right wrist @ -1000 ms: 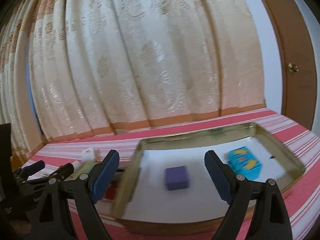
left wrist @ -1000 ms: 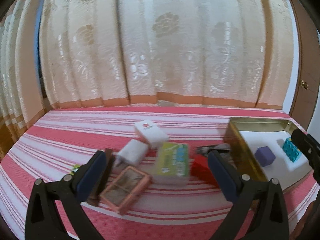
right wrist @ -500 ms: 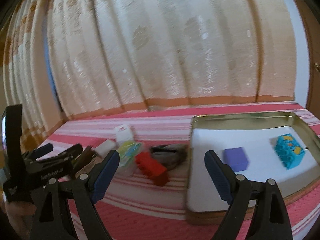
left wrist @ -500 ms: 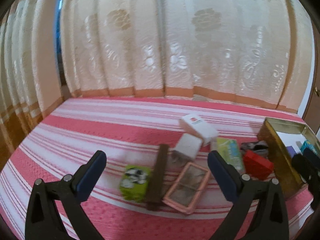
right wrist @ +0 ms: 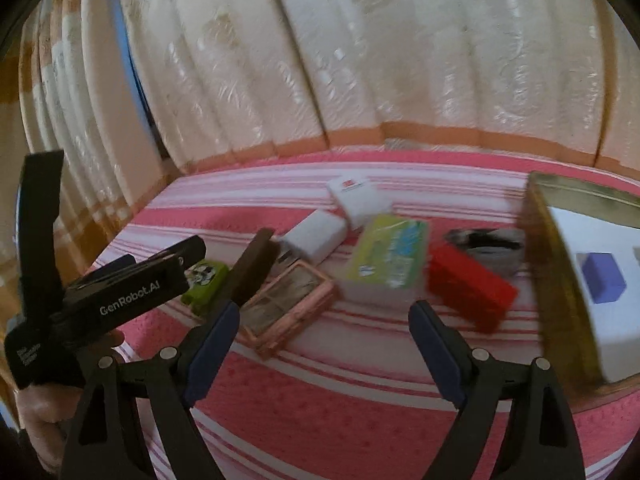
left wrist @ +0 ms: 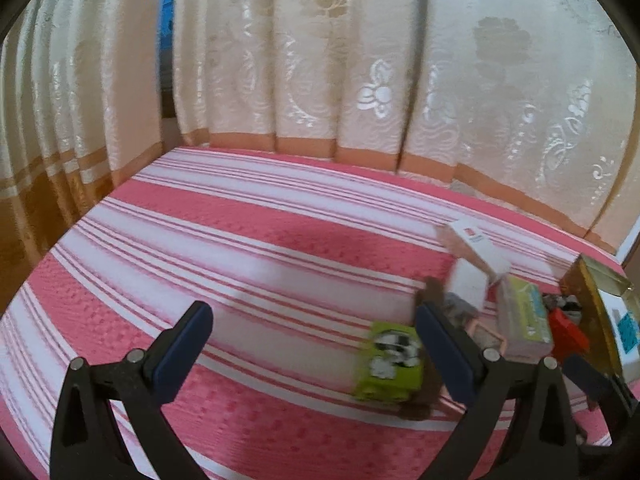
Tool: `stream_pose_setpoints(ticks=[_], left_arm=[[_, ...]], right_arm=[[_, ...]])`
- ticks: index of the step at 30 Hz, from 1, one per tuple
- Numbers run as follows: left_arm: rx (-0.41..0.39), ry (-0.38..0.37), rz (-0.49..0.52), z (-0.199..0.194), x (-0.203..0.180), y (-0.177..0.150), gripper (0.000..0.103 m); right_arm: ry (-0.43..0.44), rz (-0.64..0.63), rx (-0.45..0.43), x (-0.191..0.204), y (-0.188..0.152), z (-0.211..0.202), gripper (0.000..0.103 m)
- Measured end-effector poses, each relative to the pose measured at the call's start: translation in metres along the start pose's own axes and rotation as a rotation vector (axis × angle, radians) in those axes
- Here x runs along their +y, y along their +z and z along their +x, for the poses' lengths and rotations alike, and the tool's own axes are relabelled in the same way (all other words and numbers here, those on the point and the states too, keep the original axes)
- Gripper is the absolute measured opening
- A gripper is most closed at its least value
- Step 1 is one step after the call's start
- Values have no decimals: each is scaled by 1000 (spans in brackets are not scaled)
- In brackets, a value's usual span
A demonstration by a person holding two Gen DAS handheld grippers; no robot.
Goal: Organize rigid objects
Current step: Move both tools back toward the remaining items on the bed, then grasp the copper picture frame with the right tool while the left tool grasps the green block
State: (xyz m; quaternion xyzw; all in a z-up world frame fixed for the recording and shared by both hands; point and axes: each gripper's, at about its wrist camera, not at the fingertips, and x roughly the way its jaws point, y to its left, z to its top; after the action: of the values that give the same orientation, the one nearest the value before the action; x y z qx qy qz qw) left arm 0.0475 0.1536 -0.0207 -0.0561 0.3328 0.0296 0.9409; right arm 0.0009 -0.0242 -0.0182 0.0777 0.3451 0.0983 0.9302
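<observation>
Now both camera views have swung leftward across the bed, away from the gold tray (right wrist: 548, 280) and onto the loose pile of small boxes. In the right wrist view the tray, which filled the frame 1 second ago, sits at the right edge, with a purple block (right wrist: 602, 278) inside it. The right gripper (right wrist: 320, 336) stands wide with nothing between its jaws, low in the frame. Just above it lie a pink framed case (right wrist: 286, 306), a pale green box (right wrist: 386, 258) and a red block (right wrist: 470, 292), with 2 white boxes behind. The left gripper (left wrist: 310, 350) is also wide and empty in its own view; a lime green box (left wrist: 390, 364) lies just inside its right finger at lower right, blurred by motion. Bare striped bedspread (left wrist: 240, 248) fills the rest of that view. Judging from this, the hands are turning from the tray to fetch the next item, and most of the pile is not yet sorted.
</observation>
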Motion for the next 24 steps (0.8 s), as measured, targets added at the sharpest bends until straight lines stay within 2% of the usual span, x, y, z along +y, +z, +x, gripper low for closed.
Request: stream_pose_setpoints(ticks=[5, 8, 11, 15, 18, 20, 24], left_arm=[[-26, 90, 16, 0, 9, 3, 102], [-27, 105, 12, 0, 13, 3, 102], [-22, 114, -4, 0, 18, 4, 102], [-11, 123, -38, 2, 26, 5, 102], [-3, 123, -45, 4, 27, 4, 102], [3, 119, -50, 5, 28, 4, 102], [10, 113, -60, 6, 30, 4, 102]], right_arm=[[5, 20, 88, 13, 2, 26, 87], [-21, 70, 140, 15, 4, 44, 84], [-73, 77, 137, 19, 8, 49, 84], [-132, 24, 159, 31, 14, 61, 84], [-136, -88, 193, 41, 13, 65, 83], [-140, -160, 209, 44, 11, 66, 79], [-79, -218, 200, 31, 9, 58, 62]])
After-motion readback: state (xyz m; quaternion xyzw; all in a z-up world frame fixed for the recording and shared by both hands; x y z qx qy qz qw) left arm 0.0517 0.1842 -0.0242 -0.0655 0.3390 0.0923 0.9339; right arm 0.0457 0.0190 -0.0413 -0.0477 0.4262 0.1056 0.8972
